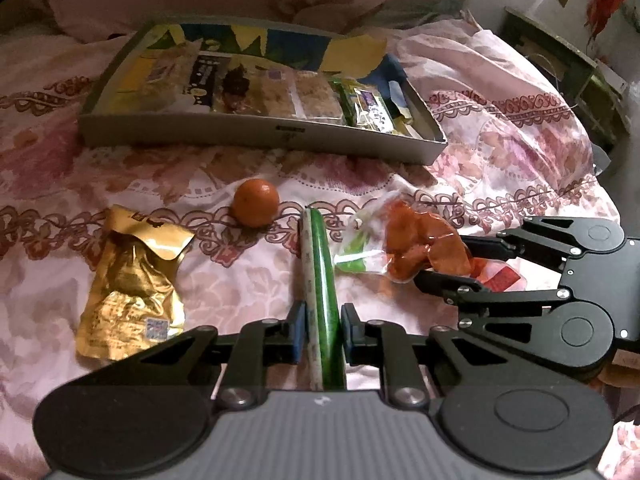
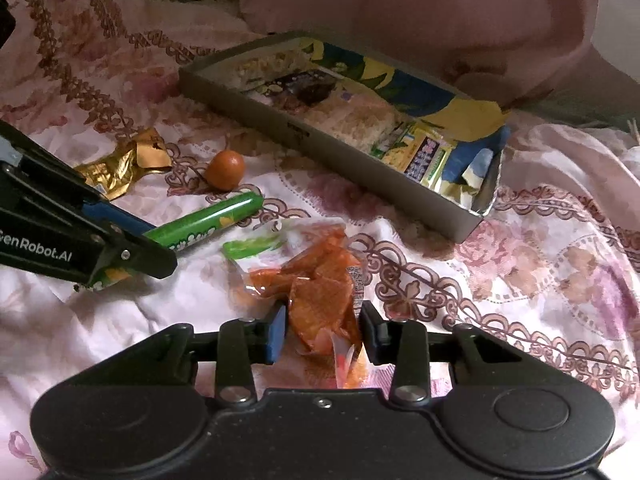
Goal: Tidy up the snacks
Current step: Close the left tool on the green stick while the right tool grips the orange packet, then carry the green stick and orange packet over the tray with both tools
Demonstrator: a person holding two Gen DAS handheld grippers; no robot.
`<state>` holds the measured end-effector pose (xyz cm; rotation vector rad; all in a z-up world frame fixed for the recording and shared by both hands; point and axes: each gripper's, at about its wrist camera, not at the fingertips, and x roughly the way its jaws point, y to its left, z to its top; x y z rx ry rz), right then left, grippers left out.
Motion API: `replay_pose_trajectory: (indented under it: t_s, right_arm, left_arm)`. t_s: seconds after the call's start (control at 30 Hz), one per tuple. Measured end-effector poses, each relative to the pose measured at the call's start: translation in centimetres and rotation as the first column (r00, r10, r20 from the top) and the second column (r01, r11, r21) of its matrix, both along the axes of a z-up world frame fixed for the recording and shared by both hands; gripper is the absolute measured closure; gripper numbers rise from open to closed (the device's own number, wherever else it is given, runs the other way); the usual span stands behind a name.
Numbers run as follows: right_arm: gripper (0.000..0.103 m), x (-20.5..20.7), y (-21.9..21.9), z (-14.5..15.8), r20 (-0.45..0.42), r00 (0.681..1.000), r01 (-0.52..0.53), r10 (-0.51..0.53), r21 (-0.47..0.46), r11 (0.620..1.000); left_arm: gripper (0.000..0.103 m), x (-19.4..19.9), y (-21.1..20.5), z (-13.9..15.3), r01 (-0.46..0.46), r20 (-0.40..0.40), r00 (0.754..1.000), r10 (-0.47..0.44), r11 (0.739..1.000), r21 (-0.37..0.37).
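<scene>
My left gripper (image 1: pixel 323 330) is shut on a long green snack stick (image 1: pixel 322 276), which lies on the pink floral bedspread and also shows in the right wrist view (image 2: pixel 208 224). My right gripper (image 2: pixel 323 330) is closed around a clear packet of orange-red snack (image 2: pixel 320 288), seen in the left wrist view (image 1: pixel 416 248) too. A small orange fruit (image 1: pixel 256 202) and a crumpled gold packet (image 1: pixel 132 284) lie to the left. A shallow grey box (image 1: pixel 256 136) farther back holds several snack packets.
The bedspread (image 1: pixel 200 184) is soft and wrinkled. A pink pillow or blanket (image 2: pixel 420 8) rises behind the box. Dark furniture (image 1: pixel 568 64) stands at the far right beyond the bed edge.
</scene>
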<state>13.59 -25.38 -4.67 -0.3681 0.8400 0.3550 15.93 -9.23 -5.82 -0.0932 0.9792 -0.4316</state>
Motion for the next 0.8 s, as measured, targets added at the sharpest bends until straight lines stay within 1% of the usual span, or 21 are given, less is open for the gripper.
replay_pose_trajectory:
  t_s: [0.23,0.4,0.63,0.8]
  right_arm:
    - [0.063,-1.3,0.2,1.4,0.057,0.998,0.016,-0.015,0.0,1.0]
    - [0.063,-1.8,-0.2,2.8,0.11,0.993,0.046,-0.049,0.029,0.999]
    - [0.063,-2.3,-0.7,4.6,0.17,0.979,0.101,-0.117,0.099,0.99]
    - [0.063,-2.1,-1.0,5.6,0.203,0.968,0.121,-0.149,0.145,0.982]
  left_arm:
    - [0.084,-1.0,1.0,1.2,-0.018,-0.004,1.0,0.018,0.999,-0.032]
    - [0.084,-1.3,2.0,2.2,-0.047,0.006,0.999,0.047,0.996,-0.077]
    - [0.084,-1.5,3.2,3.8,-0.076,0.059,0.995,0.086,0.985,-0.153]
    - [0.084,-1.2,3.4,4.9,-0.089,0.093,0.99,0.105,0.982,-0.165]
